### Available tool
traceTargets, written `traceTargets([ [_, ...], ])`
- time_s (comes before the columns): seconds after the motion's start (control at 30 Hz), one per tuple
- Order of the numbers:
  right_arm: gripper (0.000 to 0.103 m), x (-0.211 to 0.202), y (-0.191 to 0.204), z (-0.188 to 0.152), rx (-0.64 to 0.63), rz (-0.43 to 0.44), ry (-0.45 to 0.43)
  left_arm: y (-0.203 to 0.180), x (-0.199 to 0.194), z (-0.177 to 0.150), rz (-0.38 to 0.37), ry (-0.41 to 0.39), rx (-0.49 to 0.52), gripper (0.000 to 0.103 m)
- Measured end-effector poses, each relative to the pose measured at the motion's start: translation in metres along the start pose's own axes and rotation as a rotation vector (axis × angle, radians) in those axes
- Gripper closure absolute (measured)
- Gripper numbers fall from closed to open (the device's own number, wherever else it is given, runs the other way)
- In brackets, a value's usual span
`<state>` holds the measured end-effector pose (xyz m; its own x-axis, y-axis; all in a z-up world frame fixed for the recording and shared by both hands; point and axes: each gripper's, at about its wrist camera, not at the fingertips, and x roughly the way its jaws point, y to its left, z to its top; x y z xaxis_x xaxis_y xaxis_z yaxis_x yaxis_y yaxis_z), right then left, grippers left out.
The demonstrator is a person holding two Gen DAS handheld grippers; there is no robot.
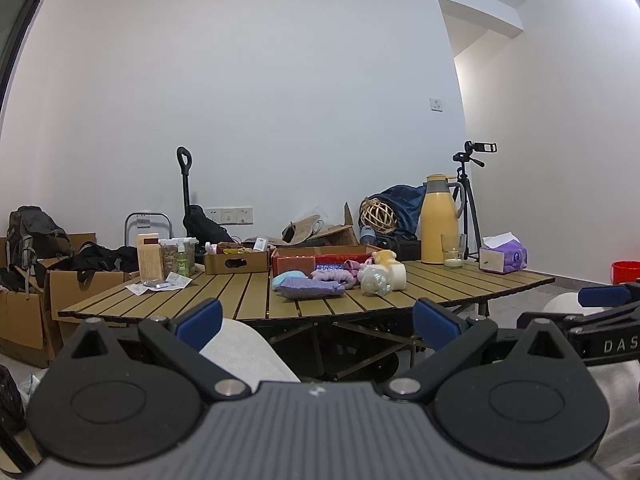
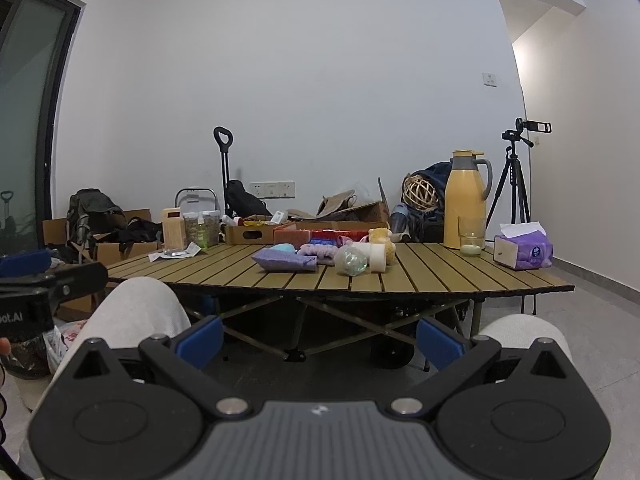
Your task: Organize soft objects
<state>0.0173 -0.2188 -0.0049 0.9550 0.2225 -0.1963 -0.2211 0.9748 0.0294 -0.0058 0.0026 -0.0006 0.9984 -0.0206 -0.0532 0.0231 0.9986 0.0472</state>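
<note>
- The soft things, led by a flat lilac knitted pouch [image 1: 309,290], lie clustered mid-way across the slatted wooden surface [image 1: 460,280], ahead of and above both grippers.
- Left gripper [image 1: 316,320]: blue fingers spread apart, empty.
- Right gripper [image 2: 320,338]: likewise spread, empty; neither clearly nearer.

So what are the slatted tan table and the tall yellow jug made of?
The slatted tan table looks like wood or bamboo strips, matte, with dark gaps between them. The tall yellow jug seems smooth painted metal or plastic with a grey handle; I can't tell which.
</note>
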Motion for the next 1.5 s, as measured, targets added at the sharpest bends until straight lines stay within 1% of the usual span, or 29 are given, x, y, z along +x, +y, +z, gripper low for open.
traceTargets([
  [0.47, 0.0, 0.0, 0.001, 0.001, 0.002, 0.012, 0.01, 0.001, -0.004, -0.001, 0.006, -0.006, 0.0, 0.0],
  [0.83, 0.0, 0.01, -0.001, 0.0, 0.001, 0.021, 0.01, -0.001, 0.004, -0.002, -0.001, 0.008, 0.006, 0.0],
  [0.97, 0.0, 0.016, -0.003, 0.0, 0.006, 0.027, 0.001, -0.001, 0.016, -0.002, -0.003, 0.026, 0.007, 0.0],
  [1.03, 0.0, 0.025, -0.003, 0.0, 0.007, 0.044, 0.014, -0.001, 0.025, -0.002, -0.006, 0.04, 0.009, 0.0],
  [1.13, 0.0, 0.044, -0.007, 0.0, 0.03, 0.104, 0.061, 0.002, 0.042, -0.004, -0.006, 0.069, 0.004, 0.0],
  [1.27, 0.0, 0.066, -0.007, -0.001, 0.016, 0.107, 0.082, 0.008, 0.075, -0.008, 0.0, 0.105, -0.009, 0.0],
  [1.4, 0.0, 0.096, -0.011, 0.001, 0.007, 0.103, 0.103, 0.013, 0.121, -0.008, 0.013, 0.135, 0.019, 0.0],
  [1.5, 0.0, 0.131, -0.014, 0.014, -0.032, 0.095, 0.102, 0.022, 0.171, -0.002, -0.005, 0.167, 0.02, 0.0],
])
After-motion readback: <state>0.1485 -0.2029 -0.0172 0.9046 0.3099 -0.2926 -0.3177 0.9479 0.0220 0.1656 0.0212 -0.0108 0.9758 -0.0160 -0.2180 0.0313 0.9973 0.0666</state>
